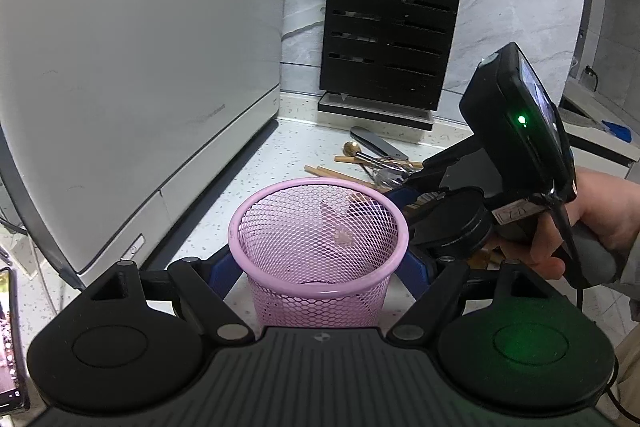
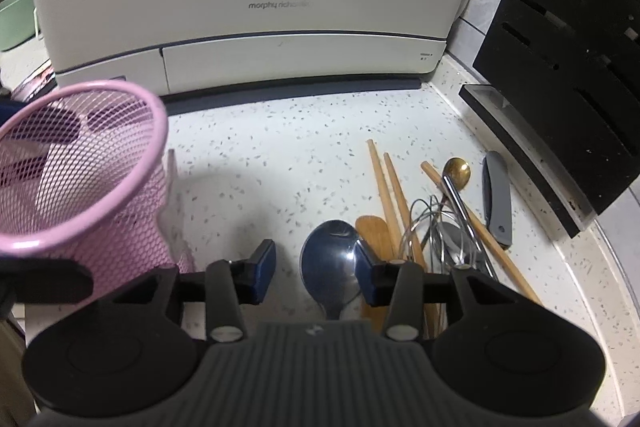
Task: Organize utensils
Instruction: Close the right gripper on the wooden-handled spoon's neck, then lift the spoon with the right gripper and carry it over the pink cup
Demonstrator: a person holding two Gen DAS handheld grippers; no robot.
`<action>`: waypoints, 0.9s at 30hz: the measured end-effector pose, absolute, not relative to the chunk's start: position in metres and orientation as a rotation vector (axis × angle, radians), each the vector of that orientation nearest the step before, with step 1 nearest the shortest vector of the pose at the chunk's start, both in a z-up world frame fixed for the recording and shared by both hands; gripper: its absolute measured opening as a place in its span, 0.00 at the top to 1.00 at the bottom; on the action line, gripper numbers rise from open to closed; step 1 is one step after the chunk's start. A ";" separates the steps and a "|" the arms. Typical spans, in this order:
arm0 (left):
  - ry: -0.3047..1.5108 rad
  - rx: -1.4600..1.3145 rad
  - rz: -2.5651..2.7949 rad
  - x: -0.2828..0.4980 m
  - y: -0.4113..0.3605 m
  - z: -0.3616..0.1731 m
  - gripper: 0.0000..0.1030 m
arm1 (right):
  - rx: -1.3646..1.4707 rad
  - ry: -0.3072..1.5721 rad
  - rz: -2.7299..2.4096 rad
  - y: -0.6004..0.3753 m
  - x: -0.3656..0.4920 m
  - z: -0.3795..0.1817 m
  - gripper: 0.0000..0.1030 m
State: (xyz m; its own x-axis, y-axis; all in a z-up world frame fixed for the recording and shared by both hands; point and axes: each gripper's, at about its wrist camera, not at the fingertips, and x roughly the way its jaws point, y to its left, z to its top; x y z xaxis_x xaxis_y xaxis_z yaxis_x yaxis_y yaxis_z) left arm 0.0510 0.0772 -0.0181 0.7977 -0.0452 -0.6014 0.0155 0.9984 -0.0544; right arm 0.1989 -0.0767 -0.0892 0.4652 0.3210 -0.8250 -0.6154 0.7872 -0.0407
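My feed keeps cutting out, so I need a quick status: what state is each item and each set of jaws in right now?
Pink mesh cup: upright, clamped between left gripper jaws, looks empty.
Right gripper: jaws open, empty, above steel spoon.
Steel spoon: flat on counter.
Whisk: lying on chopsticks.
Gold spoon: lying in pile.
Grey folding knife: folded, on counter.

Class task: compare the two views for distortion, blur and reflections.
Left wrist view: fisheye bends the white appliance, and a green light glows on the right hand-held gripper. Right wrist view: the pink basket looks blurred; the steel spoon shows glare.
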 end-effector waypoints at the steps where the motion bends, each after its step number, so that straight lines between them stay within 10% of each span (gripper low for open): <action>1: 0.646 -0.043 -0.028 0.051 0.077 -0.018 0.10 | -0.356 0.921 0.589 -0.075 0.198 -0.089 0.58; 6: 0.645 -0.040 -0.022 0.050 0.080 -0.019 0.10 | -0.302 0.941 0.590 -0.076 0.201 -0.090 0.61; 17: 0.644 -0.038 -0.033 0.051 0.080 -0.019 0.10 | -0.306 0.922 0.578 -0.076 0.198 -0.087 0.99; 27: 0.645 -0.038 -0.037 0.051 0.078 -0.019 0.10 | -0.265 0.911 0.560 -0.089 0.196 -0.069 1.00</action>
